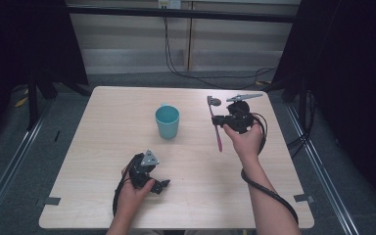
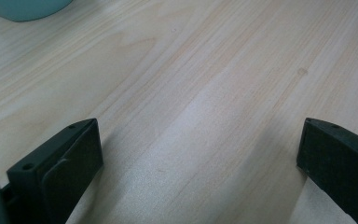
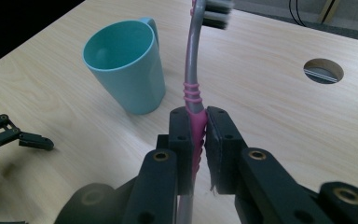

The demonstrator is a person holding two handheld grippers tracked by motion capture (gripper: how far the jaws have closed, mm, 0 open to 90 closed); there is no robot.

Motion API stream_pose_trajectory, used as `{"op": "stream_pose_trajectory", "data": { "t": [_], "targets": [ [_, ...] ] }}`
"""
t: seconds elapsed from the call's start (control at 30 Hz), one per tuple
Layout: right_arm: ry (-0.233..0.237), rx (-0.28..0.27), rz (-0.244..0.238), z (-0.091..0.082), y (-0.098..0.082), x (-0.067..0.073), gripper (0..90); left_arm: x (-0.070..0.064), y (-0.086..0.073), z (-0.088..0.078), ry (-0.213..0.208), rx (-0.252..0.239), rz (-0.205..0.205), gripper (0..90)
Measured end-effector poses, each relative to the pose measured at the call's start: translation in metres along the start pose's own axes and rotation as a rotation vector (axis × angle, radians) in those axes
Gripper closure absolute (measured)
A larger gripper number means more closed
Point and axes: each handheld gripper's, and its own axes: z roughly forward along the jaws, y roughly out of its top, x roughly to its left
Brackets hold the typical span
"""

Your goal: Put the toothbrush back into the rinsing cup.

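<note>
A teal mug (image 1: 167, 122) stands upright near the middle of the table, its inside bare in the right gripper view (image 3: 125, 65). My right gripper (image 3: 197, 126) is shut on a pink and grey toothbrush (image 3: 193, 88), clamped at its pink handle with the bristle head pointing away. In the high view that toothbrush (image 1: 214, 122) hangs above the table to the right of the mug, held by the right gripper (image 1: 219, 121). My left gripper (image 1: 162, 186) rests low near the front left, jaws wide apart over bare wood (image 2: 200, 140).
The light wooden table (image 1: 103, 142) has a round hole (image 3: 323, 71) beyond the toothbrush in the right gripper view. Cables trail on the floor behind the table (image 1: 196, 73). Dark curtains flank both sides.
</note>
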Motion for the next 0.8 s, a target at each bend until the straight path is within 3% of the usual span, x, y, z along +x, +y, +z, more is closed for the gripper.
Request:
{"op": "stream_pose_trajectory", "data": {
  "t": [0.27,0.8],
  "targets": [
    [0.008,-0.044,0.018,0.000,0.004,0.001,81.2,0.000,0.000,0.000,0.000,-0.001,-0.001,0.0],
    [0.017,-0.072,0.023,0.005,0.017,0.007,81.2,0.000,0.000,0.000,0.002,-0.001,0.000,0.0]
  ]
}}
